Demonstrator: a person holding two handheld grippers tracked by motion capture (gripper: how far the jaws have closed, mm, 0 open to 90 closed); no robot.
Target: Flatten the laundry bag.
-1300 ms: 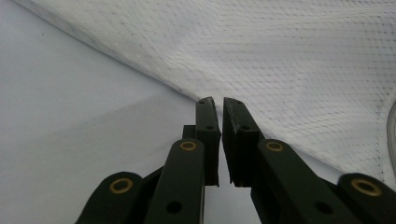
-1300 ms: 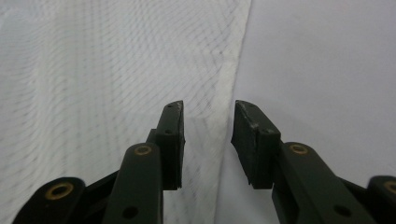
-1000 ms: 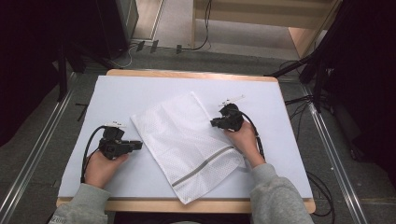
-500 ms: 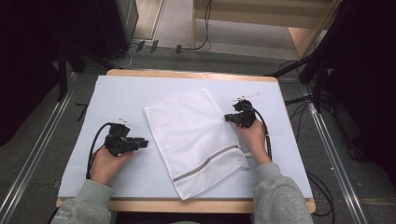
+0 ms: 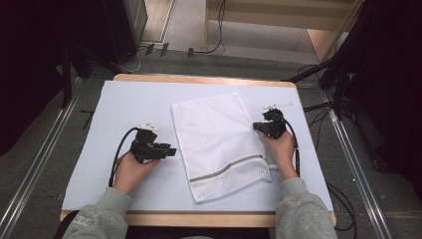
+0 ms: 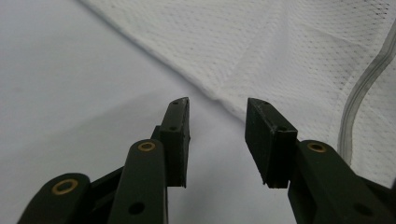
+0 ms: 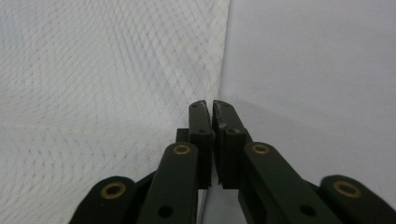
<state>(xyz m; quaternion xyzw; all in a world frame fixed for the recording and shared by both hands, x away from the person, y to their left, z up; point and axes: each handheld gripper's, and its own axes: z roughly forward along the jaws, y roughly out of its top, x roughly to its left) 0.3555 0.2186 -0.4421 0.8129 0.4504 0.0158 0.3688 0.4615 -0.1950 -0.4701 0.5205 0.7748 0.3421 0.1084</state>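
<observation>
A white mesh bag point(image 5: 219, 144) with a grey band point(image 5: 226, 167) near its lower end lies flat on the pale mat point(image 5: 134, 104). My left gripper point(image 5: 171, 150) lies just left of the bag's left edge and points at it. Its jaws have just been opening and stand apart with nothing between them point(image 6: 217, 105); the bag point(image 6: 280, 46) starts a little past the tips. My right gripper point(image 5: 256, 127) is at the bag's right edge. In the right gripper view its jaws point(image 7: 209, 103) are pressed together where the hem of the bag point(image 7: 102, 70) meets their tips.
The mat covers a wooden table point(image 5: 199, 78) whose edges show at the back and front. Cables point(image 5: 318, 107) trail off the right side of the table, and metal rails point(image 5: 30, 179) run along the floor on both sides. Bare mat lies left of the left hand.
The bag has slid to the right and turned more upright along with the right gripper. The left gripper has moved right and its jaws have opened.
</observation>
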